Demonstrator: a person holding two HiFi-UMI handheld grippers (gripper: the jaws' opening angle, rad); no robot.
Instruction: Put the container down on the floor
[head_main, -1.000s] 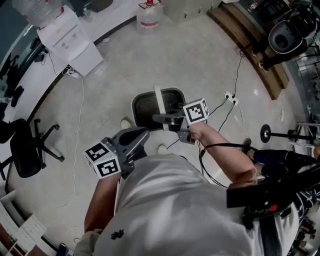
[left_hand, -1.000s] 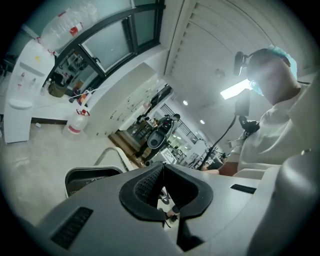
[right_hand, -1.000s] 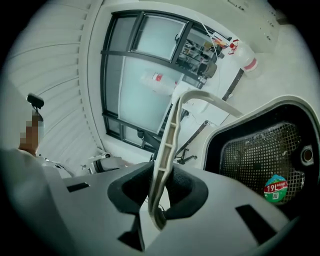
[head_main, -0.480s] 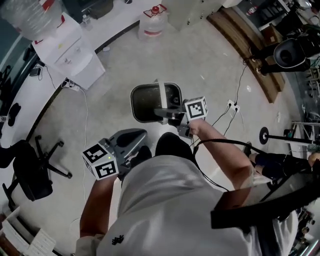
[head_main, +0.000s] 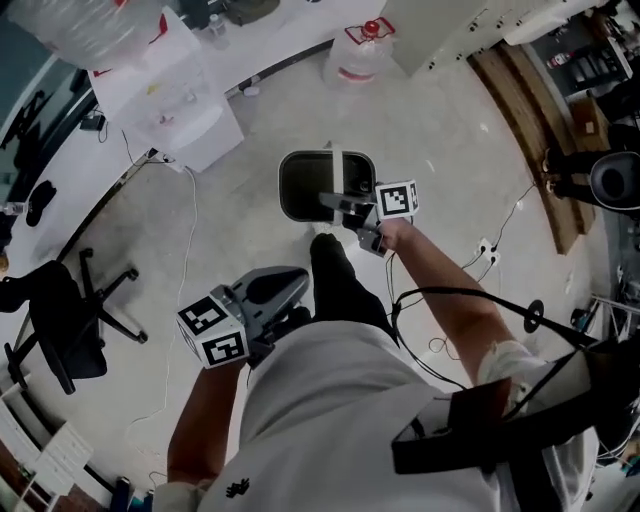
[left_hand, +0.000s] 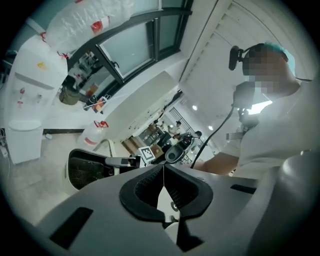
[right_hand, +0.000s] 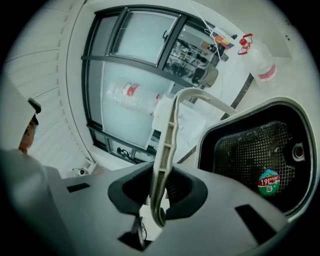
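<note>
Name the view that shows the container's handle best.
Right gripper view: the handle runs close-up, clamped in the right gripper. Head view shows it small from above; left gripper view, a distant sliver.

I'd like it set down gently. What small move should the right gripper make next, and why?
Probably lower it straight down: the right gripper is clamped on the white handle of the bin, which seems to hang above the floor.
</note>
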